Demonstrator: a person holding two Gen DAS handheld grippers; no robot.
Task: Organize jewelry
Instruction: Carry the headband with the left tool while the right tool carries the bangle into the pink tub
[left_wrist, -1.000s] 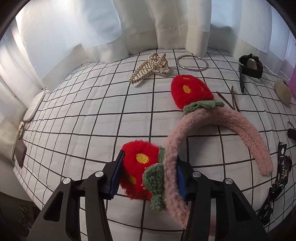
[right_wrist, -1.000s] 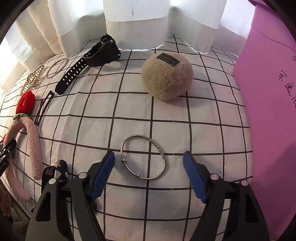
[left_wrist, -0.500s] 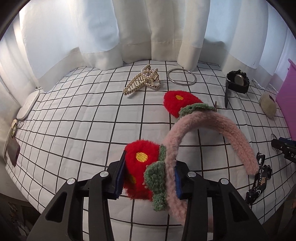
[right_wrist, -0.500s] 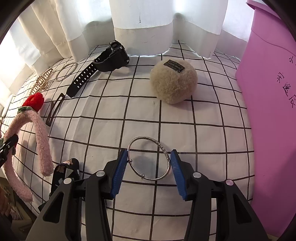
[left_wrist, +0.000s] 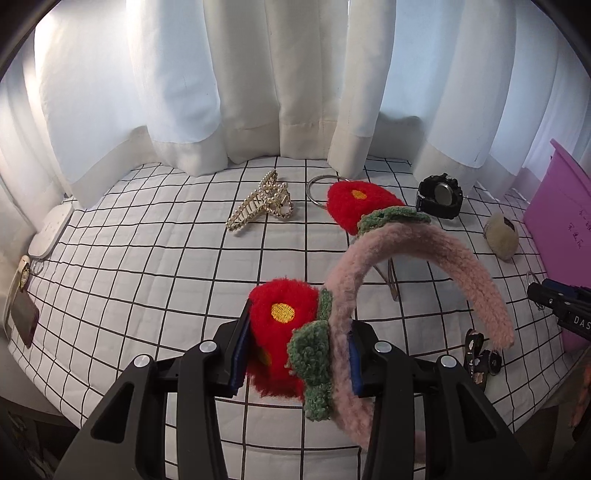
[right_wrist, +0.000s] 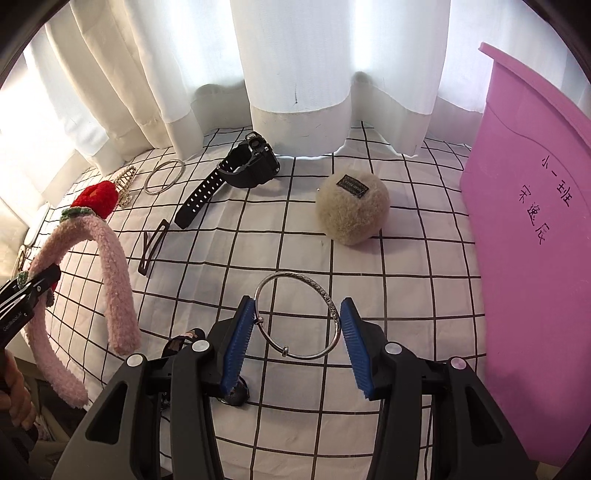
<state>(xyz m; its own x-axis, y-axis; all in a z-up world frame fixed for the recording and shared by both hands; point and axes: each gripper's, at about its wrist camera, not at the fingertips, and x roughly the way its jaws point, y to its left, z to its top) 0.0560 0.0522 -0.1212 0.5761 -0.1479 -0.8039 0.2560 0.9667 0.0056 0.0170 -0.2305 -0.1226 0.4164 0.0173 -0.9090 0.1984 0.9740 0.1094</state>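
Note:
My left gripper (left_wrist: 295, 354) is shut on a pink fuzzy headband (left_wrist: 413, 247) with two red strawberry tufts and holds it above the checked cloth; it also shows in the right wrist view (right_wrist: 114, 258). My right gripper (right_wrist: 297, 343) is shut on a thin silver bangle (right_wrist: 328, 299), its blue pads touching both sides, lifted off the cloth. A pink box (right_wrist: 535, 229) stands at the right; it also shows in the left wrist view (left_wrist: 561, 214).
On the cloth lie a gold pearl hair claw (left_wrist: 262, 205), a plain metal ring (right_wrist: 164, 176), a black watch (right_wrist: 243, 170), a beige fluffy ball (right_wrist: 352, 210), a flat hair clip (right_wrist: 153, 247) and a black strap (left_wrist: 480, 358). White curtains hang behind.
My right gripper closed on the silver bangle and lifted it. My left gripper raised the headband higher off the cloth.

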